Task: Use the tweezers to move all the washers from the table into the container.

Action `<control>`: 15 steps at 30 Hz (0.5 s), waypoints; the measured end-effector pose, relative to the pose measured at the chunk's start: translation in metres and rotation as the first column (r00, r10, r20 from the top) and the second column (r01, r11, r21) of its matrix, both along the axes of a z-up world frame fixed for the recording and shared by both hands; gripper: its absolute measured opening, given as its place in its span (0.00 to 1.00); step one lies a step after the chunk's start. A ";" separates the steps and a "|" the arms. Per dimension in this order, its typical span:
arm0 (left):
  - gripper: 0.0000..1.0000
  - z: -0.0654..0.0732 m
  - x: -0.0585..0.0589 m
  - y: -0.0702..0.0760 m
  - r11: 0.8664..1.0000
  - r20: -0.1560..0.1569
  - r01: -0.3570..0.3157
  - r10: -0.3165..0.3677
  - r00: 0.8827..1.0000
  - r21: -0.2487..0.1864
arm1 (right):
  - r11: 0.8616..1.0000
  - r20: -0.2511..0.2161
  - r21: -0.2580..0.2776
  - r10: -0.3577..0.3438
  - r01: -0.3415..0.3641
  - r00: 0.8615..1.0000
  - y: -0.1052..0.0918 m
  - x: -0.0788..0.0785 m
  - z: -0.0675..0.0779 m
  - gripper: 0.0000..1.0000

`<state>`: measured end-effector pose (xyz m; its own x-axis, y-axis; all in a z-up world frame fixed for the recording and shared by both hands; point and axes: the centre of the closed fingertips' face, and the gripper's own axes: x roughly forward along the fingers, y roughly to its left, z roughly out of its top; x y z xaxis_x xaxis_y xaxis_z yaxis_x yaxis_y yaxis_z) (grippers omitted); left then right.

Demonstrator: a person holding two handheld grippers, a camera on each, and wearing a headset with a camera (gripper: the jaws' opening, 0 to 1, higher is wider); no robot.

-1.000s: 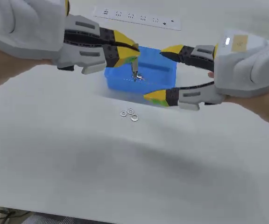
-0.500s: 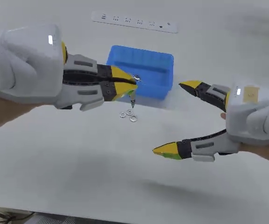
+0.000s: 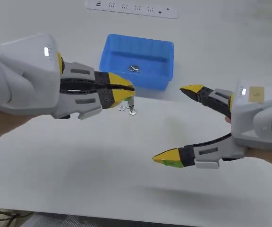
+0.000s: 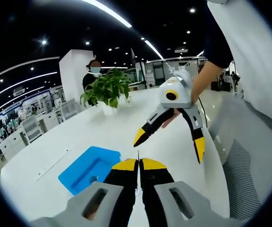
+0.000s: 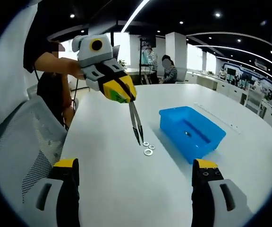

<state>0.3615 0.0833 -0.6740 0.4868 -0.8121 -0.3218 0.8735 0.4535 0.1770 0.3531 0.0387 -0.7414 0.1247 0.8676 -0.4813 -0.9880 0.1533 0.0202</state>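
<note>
While ceiling lights (image 4: 108, 13) glow, washers (image 5: 148, 151) dot the white table (image 3: 103, 156).

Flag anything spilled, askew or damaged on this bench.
Nothing stands out. The blue container sits upright with collected washers inside; the loose washers lie flat on the table beside the tweezers tips.

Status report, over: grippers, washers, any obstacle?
Left gripper shut on tweezers, tips by washers on table. Right gripper open, aside. More in container. Nothing in the way.
</note>
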 end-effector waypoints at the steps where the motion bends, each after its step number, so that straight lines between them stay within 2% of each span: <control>1: 0.05 -0.003 0.001 -0.001 1.000 -0.004 0.000 0.000 1.000 -0.003 | 1.000 -0.006 -0.001 0.001 -0.001 1.000 0.000 -0.002 -0.002 1.00; 6: 0.05 -0.012 0.002 -0.001 1.000 -0.021 0.005 -0.005 1.000 -0.006 | 1.000 -0.023 -0.008 0.003 -0.003 1.000 -0.001 -0.007 -0.009 1.00; 13: 0.05 -0.018 0.008 -0.004 1.000 -0.032 0.011 -0.011 0.999 -0.011 | 1.000 -0.049 -0.007 -0.016 0.016 0.999 -0.004 -0.009 -0.018 1.00; 15: 0.05 -0.021 0.010 -0.004 1.000 -0.032 0.011 -0.011 0.999 -0.001 | 1.000 -0.054 -0.010 -0.018 0.018 0.998 -0.005 -0.009 -0.020 1.00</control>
